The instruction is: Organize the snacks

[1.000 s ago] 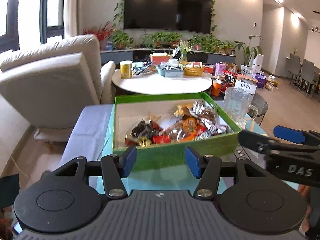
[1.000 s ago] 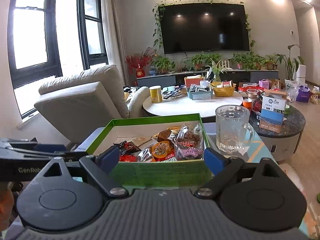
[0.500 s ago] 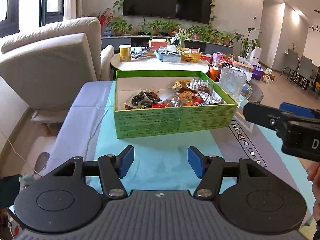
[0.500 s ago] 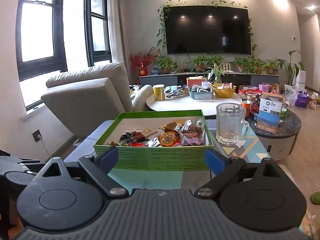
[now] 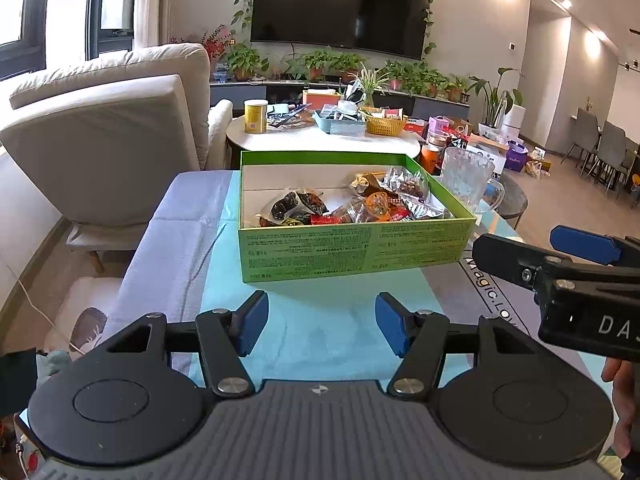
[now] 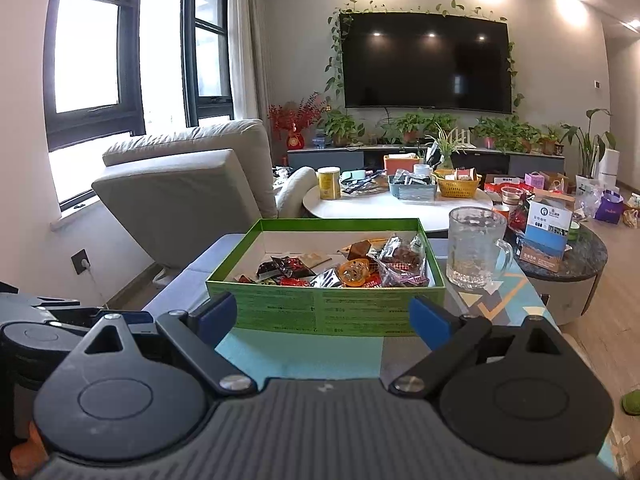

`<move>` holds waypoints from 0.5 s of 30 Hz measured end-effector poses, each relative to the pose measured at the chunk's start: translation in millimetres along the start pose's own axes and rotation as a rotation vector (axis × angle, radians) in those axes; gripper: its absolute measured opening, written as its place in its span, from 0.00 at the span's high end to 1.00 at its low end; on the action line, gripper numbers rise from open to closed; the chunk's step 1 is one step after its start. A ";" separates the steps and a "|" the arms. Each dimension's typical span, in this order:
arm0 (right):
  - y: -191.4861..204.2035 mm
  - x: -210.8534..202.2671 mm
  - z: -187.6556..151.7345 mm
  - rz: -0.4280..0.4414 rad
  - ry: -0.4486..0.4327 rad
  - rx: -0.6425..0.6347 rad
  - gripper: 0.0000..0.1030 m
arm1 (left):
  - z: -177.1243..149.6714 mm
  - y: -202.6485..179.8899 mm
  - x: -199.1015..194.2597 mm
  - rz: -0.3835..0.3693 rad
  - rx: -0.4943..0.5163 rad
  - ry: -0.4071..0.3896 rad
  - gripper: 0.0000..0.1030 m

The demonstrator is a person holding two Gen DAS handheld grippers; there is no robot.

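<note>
A green cardboard box (image 5: pixel 352 246) sits on a light blue mat (image 5: pixel 320 316); several wrapped snacks (image 5: pixel 360 204) lie in its right half. The box (image 6: pixel 324 308) and snacks (image 6: pixel 360 268) also show in the right wrist view. My left gripper (image 5: pixel 322 330) is open and empty, held back from the box's near wall. My right gripper (image 6: pixel 324 318) is open and empty, also short of the box; it shows at the right edge of the left wrist view (image 5: pixel 560 256).
A clear glass mug (image 6: pixel 476 248) stands right of the box, also in the left wrist view (image 5: pixel 468 180). A beige armchair (image 5: pixel 112 136) is at the left. A cluttered white round table (image 6: pixel 396 200) lies behind, a dark side table (image 6: pixel 560 260) at right.
Both grippers have drawn back from the box, which now looks smaller and farther away. Both stay open and empty.
</note>
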State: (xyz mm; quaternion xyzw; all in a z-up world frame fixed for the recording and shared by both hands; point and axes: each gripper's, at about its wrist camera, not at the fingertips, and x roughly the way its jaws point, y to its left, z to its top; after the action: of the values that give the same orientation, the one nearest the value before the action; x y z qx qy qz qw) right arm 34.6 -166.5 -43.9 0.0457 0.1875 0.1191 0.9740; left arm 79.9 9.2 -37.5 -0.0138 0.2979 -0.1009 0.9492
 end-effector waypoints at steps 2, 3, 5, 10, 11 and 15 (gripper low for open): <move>-0.4 0.5 -1.5 -0.001 0.004 0.005 0.48 | -0.8 -0.7 0.2 0.005 0.003 0.003 0.45; -0.7 0.9 -2.4 -0.003 0.006 0.005 0.48 | -1.0 -1.1 0.4 0.007 0.004 0.004 0.45; -0.5 1.5 -3.8 -0.009 0.010 0.003 0.48 | -0.8 -1.7 1.0 0.010 0.004 0.005 0.45; -2.0 0.8 -5.2 -0.012 0.014 0.012 0.48 | 0.0 -2.4 1.0 0.014 0.010 0.006 0.45; -2.3 0.3 -5.3 -0.012 0.012 0.013 0.48 | 0.3 -2.3 1.1 0.015 0.011 0.006 0.45; -2.9 -0.3 -4.2 -0.011 0.008 0.017 0.48 | 0.2 -2.9 -0.5 0.022 0.016 0.003 0.45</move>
State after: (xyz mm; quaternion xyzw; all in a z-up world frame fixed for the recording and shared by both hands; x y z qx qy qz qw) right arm 33.4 -169.2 -48.2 0.0524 0.1925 0.1123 0.9734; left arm 79.0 6.5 -36.8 -0.0030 0.2988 -0.0929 0.9498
